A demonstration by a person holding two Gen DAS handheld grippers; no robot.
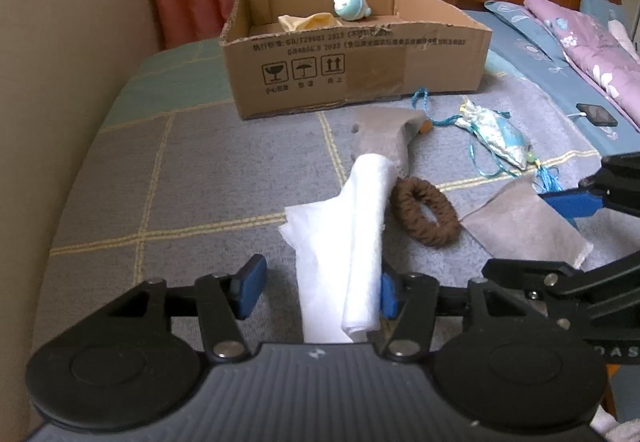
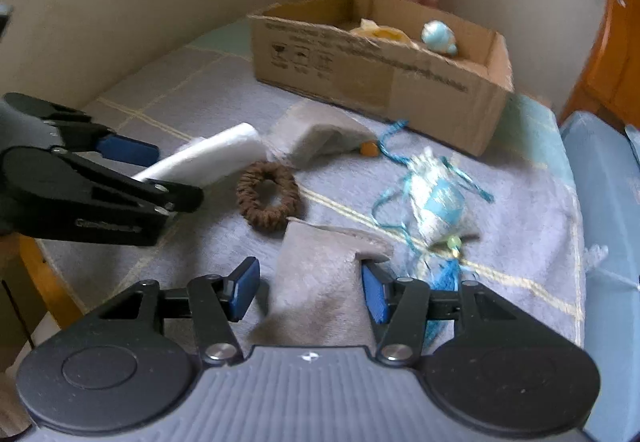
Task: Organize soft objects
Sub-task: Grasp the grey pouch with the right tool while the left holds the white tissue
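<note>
While parted, fingers (image 1: 386, 292) beside white cloth (image 1: 352, 242).

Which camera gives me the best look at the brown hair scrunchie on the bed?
The left wrist view. There the brown scrunchie is sharp and unobstructed, lying beside the white cloth. The right wrist view also shows the whole ring, but it is blurred.

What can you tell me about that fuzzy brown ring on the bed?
The brown ring looks like a hair scrunchie wrapped in fuzzy, ribbed brown yarn, with an open oval hole in the middle. It lies flat on the grey checked bedspread. The white folded cloth sits right beside it on one side and a grey cloth on the other. Neither hand-held gripper is touching it.
</note>
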